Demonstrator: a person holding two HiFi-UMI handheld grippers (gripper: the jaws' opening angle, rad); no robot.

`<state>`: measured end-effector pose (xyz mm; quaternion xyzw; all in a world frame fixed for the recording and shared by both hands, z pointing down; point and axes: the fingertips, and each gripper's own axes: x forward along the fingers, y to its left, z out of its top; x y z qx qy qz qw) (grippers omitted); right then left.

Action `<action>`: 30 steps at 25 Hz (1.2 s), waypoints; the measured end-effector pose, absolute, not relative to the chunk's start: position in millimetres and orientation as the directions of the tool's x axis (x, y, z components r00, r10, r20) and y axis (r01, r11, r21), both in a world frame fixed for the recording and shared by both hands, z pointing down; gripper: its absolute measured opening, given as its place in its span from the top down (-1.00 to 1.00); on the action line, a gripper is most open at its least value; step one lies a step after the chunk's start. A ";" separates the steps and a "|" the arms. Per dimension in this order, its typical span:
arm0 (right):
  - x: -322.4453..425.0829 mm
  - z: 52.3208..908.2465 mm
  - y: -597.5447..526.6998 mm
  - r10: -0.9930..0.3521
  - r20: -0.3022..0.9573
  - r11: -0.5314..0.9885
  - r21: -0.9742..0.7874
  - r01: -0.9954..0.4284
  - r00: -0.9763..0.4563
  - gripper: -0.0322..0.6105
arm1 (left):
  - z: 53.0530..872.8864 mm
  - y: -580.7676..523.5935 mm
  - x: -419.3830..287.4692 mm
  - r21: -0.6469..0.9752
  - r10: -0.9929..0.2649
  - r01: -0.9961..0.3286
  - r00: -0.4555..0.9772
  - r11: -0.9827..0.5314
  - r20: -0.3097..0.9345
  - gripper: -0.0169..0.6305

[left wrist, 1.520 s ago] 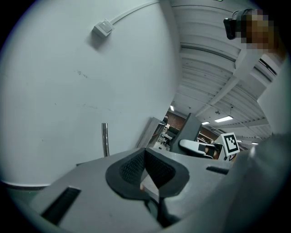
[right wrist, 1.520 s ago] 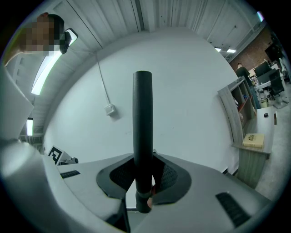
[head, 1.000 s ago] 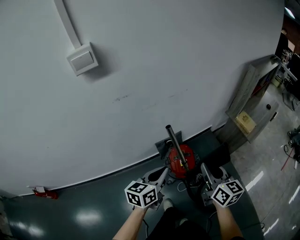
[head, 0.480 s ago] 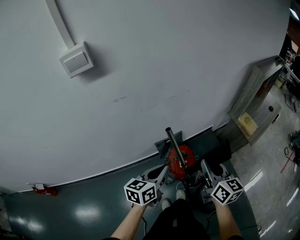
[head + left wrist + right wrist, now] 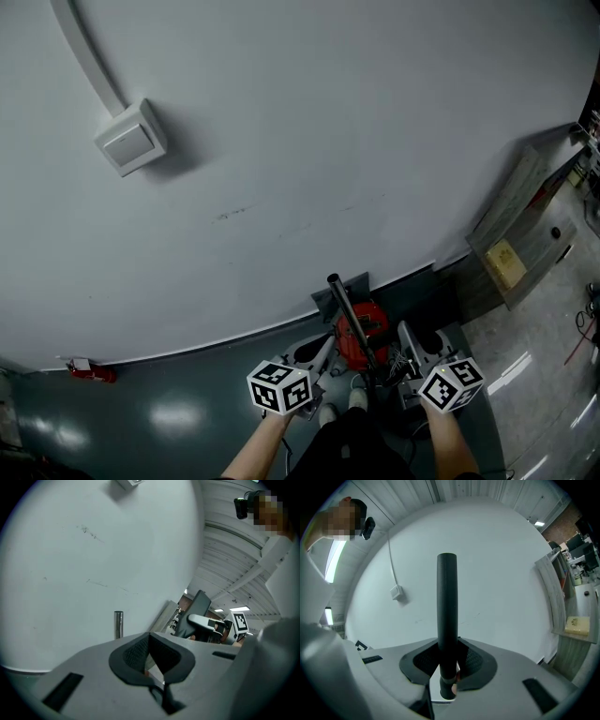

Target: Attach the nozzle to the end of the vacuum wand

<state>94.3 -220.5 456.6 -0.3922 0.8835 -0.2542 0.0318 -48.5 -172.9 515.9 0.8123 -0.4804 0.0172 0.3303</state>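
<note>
Currently the right gripper (image 5: 449, 667) is clamped on the vacuum wand (image 5: 447, 606), which stands upright over the red vacuum (image 5: 361, 330) with its top end free, close to the wall (image 5: 281, 141). Left gripper (image 5: 152, 656) is closed on nothing, just left of the wand; the cabinet (image 5: 511, 248) edge is well off right

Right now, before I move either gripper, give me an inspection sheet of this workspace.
Surface: glossy dark green floor.
Job's things: upright dark metal vacuum wand over the round red vacuum canister; nozzle not seen.
Clutter: small red object at the wall's foot.
Grippers: left gripper shut, empty; right gripper shut on the wand.
Cables: white conduit running to a grey wall box.
Surroundings: pale wall; wooden cabinet at right.
</note>
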 end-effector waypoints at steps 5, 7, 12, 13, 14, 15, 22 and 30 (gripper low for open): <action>86.8 454.3 -240.7 -0.678 0.123 0.593 -0.490 -0.639 -0.724 0.62 | 523.3 -188.1 -49.1 0.516 -0.788 -0.812 0.497 -0.273 0.364 0.94; 85.1 454.6 -246.9 -0.664 0.113 0.608 -0.494 -0.622 -0.739 0.62 | 524.7 -191.1 -47.5 0.511 -0.794 -0.819 0.482 -0.260 0.369 0.94; 80.7 449.4 -263.7 -0.641 0.097 0.629 -0.502 -0.593 -0.761 0.62 | 526.4 -199.8 -51.0 0.507 -0.816 -0.834 0.441 -0.218 0.373 0.94; 79.6 447.7 -266.6 -0.638 0.094 0.632 -0.502 -0.590 -0.764 0.62 | 527.0 -201.1 -52.2 0.506 -0.819 -0.837 0.434 -0.211 0.376 0.94; 78.6 446.8 -269.3 -0.636 0.092 0.635 -0.502 -0.587 -0.766 0.62 | 527.6 -202.1 -53.5 0.505 -0.821 -0.839 0.428 -0.205 0.377 0.94; 77.3 446.4 -272.3 -0.634 0.091 0.636 -0.503 -0.585 -0.768 0.62 | 528.2 -203.2 -55.0 0.506 -0.824 -0.840 0.423 -0.199 0.378 0.94; 66.1 450.5 -286.3 -0.627 0.087 0.641 -0.507 -0.576 -0.774 0.62 | 536.1 -210.0 -65.8 0.515 -0.828 -0.839 0.409 -0.176 0.384 0.94; 50.5 443.0 -306.6 -0.634 0.076 0.644 -0.499 -0.580 -0.769 0.62 | 554.7 -229.3 -73.4 0.497 -0.821 -0.850 0.404 -0.175 0.402 0.94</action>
